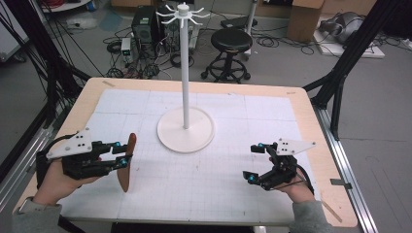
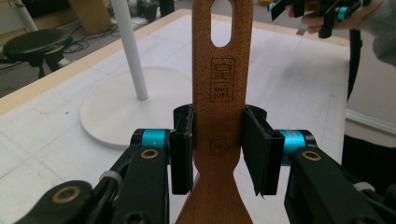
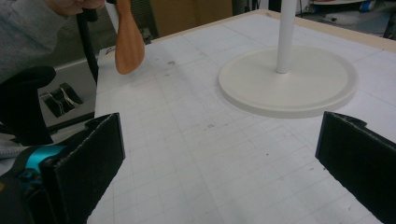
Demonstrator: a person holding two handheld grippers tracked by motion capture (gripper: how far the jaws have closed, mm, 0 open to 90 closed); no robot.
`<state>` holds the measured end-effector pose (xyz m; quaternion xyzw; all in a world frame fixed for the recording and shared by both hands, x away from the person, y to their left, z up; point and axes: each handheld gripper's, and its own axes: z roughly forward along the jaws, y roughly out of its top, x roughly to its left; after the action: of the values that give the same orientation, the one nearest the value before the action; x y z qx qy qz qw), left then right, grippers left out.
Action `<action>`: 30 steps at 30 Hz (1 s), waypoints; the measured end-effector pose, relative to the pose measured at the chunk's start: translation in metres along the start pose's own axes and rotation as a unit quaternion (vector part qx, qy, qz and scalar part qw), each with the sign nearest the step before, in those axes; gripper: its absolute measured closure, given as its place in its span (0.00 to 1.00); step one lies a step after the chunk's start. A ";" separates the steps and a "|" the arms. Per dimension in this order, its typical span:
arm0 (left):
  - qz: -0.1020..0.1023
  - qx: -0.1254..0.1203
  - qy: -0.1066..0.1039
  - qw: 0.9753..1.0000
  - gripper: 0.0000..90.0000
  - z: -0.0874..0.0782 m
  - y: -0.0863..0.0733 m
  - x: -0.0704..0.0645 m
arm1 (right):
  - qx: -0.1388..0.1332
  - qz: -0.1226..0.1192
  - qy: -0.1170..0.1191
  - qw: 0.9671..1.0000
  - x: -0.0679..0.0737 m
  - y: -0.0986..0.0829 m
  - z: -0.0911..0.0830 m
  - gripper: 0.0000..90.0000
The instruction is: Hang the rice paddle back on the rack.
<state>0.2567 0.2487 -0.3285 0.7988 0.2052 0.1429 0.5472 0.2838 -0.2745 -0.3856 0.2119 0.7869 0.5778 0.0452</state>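
My left gripper (image 1: pixel 123 153) is shut on a brown wooden spatula (image 1: pixel 127 163) at the table's left, gripping its handle. In the left gripper view the spatula (image 2: pixel 219 93) stands upright between the black pads (image 2: pixel 181 149), its hanging slot at the top and a stamped mark below it. My right gripper (image 1: pixel 252 162) is open near the front right, nothing between its pads (image 3: pixel 88 163). In the right gripper view the spatula's blade (image 3: pixel 128 42) hangs at the upper left. A white stand (image 1: pixel 185 68) with hooks on top rises from a round base (image 1: pixel 185 129) mid-table.
A white gridded mat (image 1: pixel 204 160) covers the wooden table (image 1: pixel 311 126). Behind the table stand a black stool (image 1: pixel 229 51), computer boxes and cables on the floor. Black frame legs (image 1: pixel 340 73) flank both sides.
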 end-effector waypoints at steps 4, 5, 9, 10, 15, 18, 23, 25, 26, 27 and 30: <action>-0.005 -0.029 -0.008 1.000 0.72 0.000 0.003 0.006 | 0.001 0.003 0.002 1.000 0.001 0.000 -0.001 0.00; -0.003 -0.033 -0.012 0.999 0.72 0.000 0.003 0.008 | -0.001 0.002 0.001 1.000 0.000 0.000 0.000 0.00; 0.001 -0.035 -0.018 0.999 0.72 0.001 0.006 0.012 | -0.002 0.001 0.002 1.000 0.000 0.000 -0.001 0.00; 0.002 -0.035 -0.022 0.999 0.72 0.002 0.007 0.013 | -0.002 0.001 0.001 1.000 0.000 0.000 -0.001 0.00; 0.011 -0.049 -0.039 0.998 0.72 -0.001 0.014 0.020 | -0.001 0.004 0.002 1.000 0.001 0.000 0.000 0.00; 0.014 -0.044 -0.034 0.998 0.72 -0.002 0.021 0.024 | -0.001 0.003 0.001 1.000 0.000 0.000 0.000 0.00; 0.041 -0.052 -0.023 0.998 0.72 -0.007 0.034 0.027 | -0.003 0.000 0.002 1.000 0.002 0.001 -0.001 0.00; 0.040 -0.051 -0.016 0.998 0.72 -0.008 0.040 0.028 | -0.003 0.001 0.003 1.000 0.003 0.001 -0.001 0.00; 0.037 -0.053 -0.014 0.998 0.72 -0.008 0.042 0.030 | -0.005 -0.001 0.002 1.000 0.002 0.001 -0.001 0.00; 0.037 -0.054 -0.014 0.998 0.72 -0.009 0.044 0.031 | -0.006 -0.001 0.001 1.000 0.003 0.001 -0.002 0.00; 0.028 -0.058 -0.011 0.998 0.72 -0.009 0.051 0.035 | -0.009 -0.001 0.001 1.000 0.003 0.002 -0.002 0.00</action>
<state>0.2920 0.2567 -0.2776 0.7730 0.1676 0.1610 0.5903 0.2811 -0.2752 -0.3828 0.2099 0.7817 0.5854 0.0466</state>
